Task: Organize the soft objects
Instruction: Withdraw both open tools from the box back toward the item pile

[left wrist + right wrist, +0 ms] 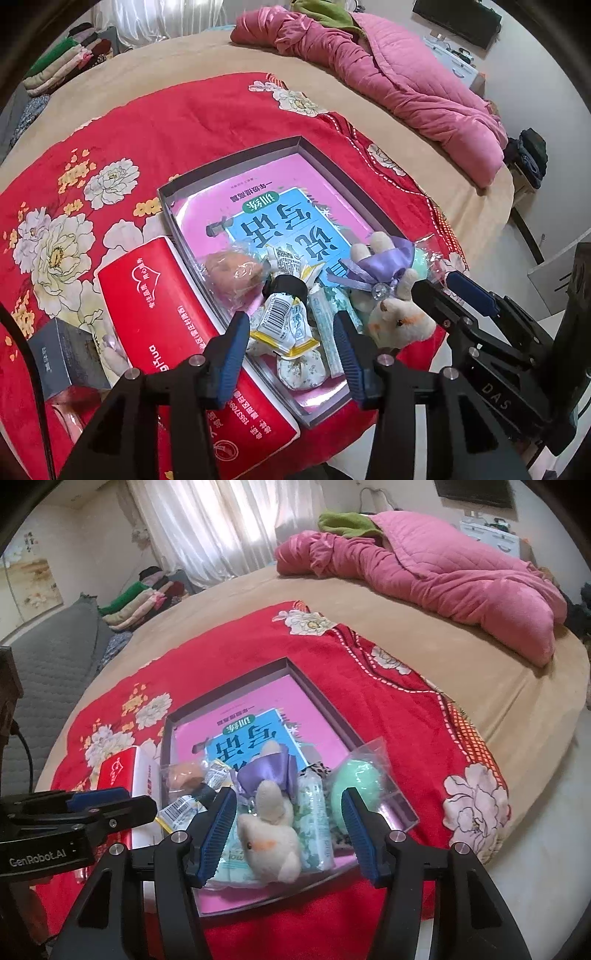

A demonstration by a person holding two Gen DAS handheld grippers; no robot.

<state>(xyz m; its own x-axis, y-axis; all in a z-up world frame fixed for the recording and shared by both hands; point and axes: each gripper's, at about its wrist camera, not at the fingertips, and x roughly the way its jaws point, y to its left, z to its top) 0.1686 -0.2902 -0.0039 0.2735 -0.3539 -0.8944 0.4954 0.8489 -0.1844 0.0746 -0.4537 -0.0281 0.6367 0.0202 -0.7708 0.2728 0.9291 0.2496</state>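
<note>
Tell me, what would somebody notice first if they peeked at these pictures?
Probably the bright red flowered blanket spread over the tan bed. In its middle sits a shallow grey cardboard tray holding a pink-and-blue book, with a small cream plush bunny wearing a purple satin bow lying among little packets at the near end. Farther back, a crumpled pink quilt is heaped on the bed.

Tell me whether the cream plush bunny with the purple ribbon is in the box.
In: the cream plush bunny lies inside the shallow grey box, atop other packets.
</note>
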